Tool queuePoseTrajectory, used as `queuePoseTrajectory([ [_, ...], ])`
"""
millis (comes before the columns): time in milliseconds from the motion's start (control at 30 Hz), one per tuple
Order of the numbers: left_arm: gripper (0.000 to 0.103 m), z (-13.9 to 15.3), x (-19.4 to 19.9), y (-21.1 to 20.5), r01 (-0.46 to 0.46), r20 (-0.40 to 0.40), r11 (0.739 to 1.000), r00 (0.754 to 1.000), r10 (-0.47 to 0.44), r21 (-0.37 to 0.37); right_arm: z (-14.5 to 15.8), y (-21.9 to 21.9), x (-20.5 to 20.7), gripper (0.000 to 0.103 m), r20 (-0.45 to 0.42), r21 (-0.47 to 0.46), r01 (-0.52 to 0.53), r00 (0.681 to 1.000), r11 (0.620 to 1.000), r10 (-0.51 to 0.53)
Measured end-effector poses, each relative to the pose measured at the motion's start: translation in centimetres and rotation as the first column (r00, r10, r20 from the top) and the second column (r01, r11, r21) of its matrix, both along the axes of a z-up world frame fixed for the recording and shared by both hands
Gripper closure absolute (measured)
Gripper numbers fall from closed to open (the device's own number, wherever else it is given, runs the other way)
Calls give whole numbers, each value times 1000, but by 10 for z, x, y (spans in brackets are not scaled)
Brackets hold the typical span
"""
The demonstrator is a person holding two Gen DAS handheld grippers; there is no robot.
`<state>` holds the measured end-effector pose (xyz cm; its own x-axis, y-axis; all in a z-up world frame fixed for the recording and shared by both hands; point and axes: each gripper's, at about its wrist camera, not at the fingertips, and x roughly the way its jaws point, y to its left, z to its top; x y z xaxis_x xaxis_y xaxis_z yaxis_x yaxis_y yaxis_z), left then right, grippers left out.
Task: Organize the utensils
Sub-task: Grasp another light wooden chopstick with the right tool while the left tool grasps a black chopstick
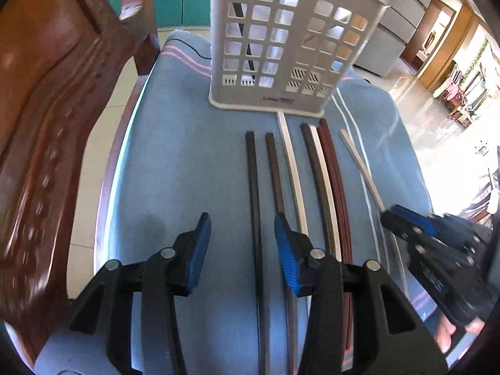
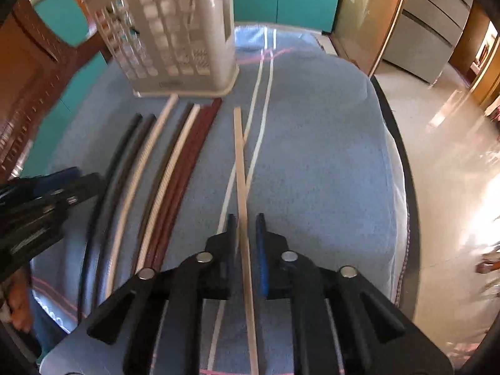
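Observation:
Several chopsticks lie side by side on a blue cloth (image 1: 187, 162): a black one (image 1: 254, 200), a dark brown one (image 1: 275, 172), a white one (image 1: 292, 168), a brown and white pair (image 1: 322, 181), dark red ones (image 1: 336, 181) and a pale wooden one (image 1: 362, 168). A grey perforated holder (image 1: 281, 40) stands upright behind them, with a dark stick inside. My left gripper (image 1: 242, 234) is open, straddling the black chopstick. My right gripper (image 2: 245, 228) has its jaws close around the pale wooden chopstick (image 2: 240, 168), with a small gap still showing.
A carved wooden chair (image 1: 53, 125) stands at the left beside the table. The table edge (image 2: 403, 168) drops to a shiny tiled floor at the right. The holder also shows in the right wrist view (image 2: 168, 34), and the right gripper in the left wrist view (image 1: 393, 215).

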<state>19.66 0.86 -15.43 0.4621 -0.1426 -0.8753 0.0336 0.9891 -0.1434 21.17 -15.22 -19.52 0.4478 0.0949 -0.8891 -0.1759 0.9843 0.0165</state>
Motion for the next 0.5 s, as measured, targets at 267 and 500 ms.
queuePoseTrajectory([
  [267, 60, -11, 36, -9, -28, -64, 998, 997, 32, 57, -10, 1, 28, 78, 20, -31, -13, 1000, 999, 14],
  [500, 59, -11, 45, -27, -18, -54, 992, 998, 25, 125, -10, 17, 45, 74, 50, -66, -25, 998, 998, 28],
])
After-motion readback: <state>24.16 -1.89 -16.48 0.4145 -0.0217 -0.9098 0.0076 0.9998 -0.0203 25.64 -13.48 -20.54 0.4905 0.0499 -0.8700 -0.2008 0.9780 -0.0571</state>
